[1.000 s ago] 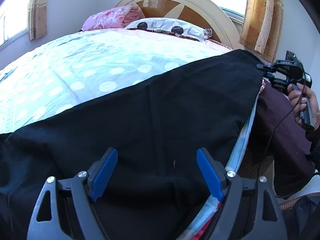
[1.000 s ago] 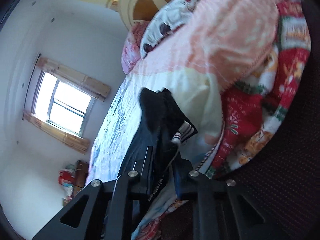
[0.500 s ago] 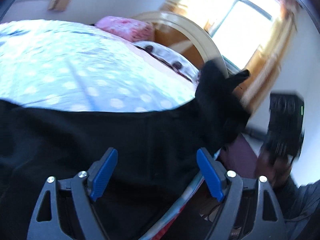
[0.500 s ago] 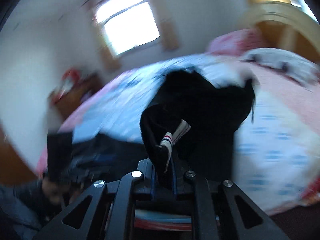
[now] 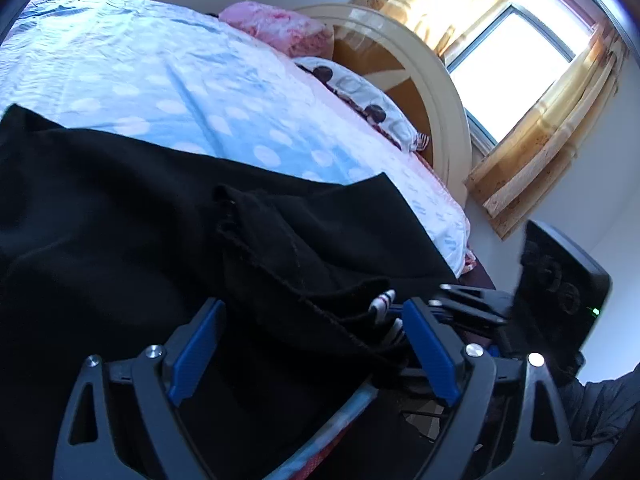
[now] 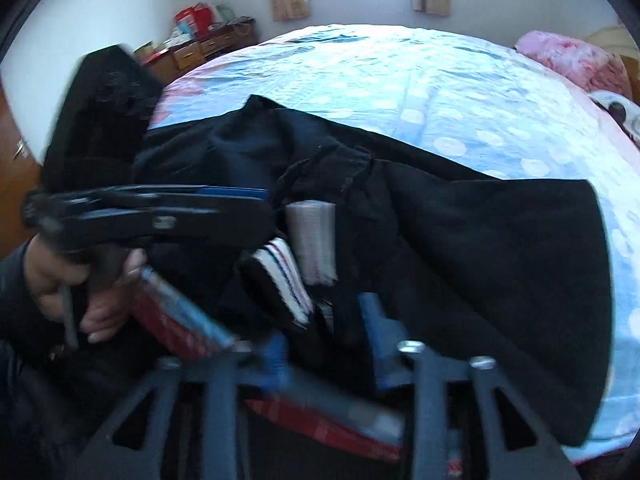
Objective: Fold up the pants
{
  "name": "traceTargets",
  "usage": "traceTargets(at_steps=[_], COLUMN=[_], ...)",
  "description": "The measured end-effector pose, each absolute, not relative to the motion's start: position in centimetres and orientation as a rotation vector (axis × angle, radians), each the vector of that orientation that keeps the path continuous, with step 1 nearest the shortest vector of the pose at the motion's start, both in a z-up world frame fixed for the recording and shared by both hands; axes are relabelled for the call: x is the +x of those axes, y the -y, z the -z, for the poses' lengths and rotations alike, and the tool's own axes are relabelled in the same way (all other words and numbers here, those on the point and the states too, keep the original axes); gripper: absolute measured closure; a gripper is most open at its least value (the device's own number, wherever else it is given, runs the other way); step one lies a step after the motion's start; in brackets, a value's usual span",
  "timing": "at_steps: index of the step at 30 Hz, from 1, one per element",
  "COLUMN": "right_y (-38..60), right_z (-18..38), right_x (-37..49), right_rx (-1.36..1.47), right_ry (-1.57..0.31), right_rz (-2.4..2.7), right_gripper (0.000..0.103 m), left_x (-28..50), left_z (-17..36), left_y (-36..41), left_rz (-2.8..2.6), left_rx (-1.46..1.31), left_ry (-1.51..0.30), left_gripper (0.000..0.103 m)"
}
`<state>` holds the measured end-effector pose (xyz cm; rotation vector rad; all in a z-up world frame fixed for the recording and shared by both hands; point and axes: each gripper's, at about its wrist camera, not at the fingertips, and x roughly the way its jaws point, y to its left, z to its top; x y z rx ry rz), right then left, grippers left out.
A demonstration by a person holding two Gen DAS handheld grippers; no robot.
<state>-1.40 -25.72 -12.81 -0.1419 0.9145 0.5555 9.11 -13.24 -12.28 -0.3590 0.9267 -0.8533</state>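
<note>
Pants lie black across the dotted bed, one end doubled over; the left gripper gapes wide above them. From the right wrist, the right gripper looks blurred, cloth between its fingers; grip uncertain. The loose fold could slide off.

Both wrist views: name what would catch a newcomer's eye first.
The big black fabric pants sprawl across the near edge of the pale blue polka-dot bedspread, one end folded back over itself. The left gripper hangs open over that fold, and a sunlit curtained window glows behind the cream arched headboard.
</note>
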Motion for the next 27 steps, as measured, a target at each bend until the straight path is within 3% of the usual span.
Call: traceTargets(at_steps=[4, 11, 13, 15, 17, 19, 21, 27], right_y=[28.2, 33.3, 33.4, 33.4, 33.5, 33.5, 33.7, 34.5], right_z=[12.1, 11.9, 11.7, 11.8, 11.9, 12.2, 12.2, 11.6], right_x=[-3.3, -3.2, -3.3, -3.3, -3.3, -3.0, -3.0, -3.5], right_rx=[-0.136, 0.118, 0.118, 0.117, 0.122, 0.137, 0.157, 0.187], right_ry=[-0.891, -0.835, -0.813, -0.800, -0.796, -0.797, -0.797, -0.759], right_rz=[-0.516, -0.474, -0.473, -0.476, -0.474, -0.466, -0.467, -0.441], right_gripper=[0.051, 0.051, 0.051, 0.051, 0.051, 0.051, 0.051, 0.051], left_x=[9.4, 8.9, 8.6, 8.2, 7.8, 8.0, 8.3, 8.8], left_z=[12.3, 11.3, 10.9, 10.7, 10.6, 11.1, 11.4, 9.6], left_y=[13.5, 13.4, 13.8, 14.4, 15.5, 16.0, 15.9, 13.4], left_rz=[0.844, 0.742, 0.683, 0.665, 0.662, 0.662, 0.671, 0.649], left_rx=[-0.375, -0.392, -0.303, -0.247, -0.173, -0.170, -0.188, -0.204], left_ry=[-0.948, -0.969, -0.984, -0.992, -0.984, -0.993, -0.990, -0.904], left_gripper=[0.012, 0.019, 0.030, 0.060, 0.073, 0.075, 0.091, 0.094])
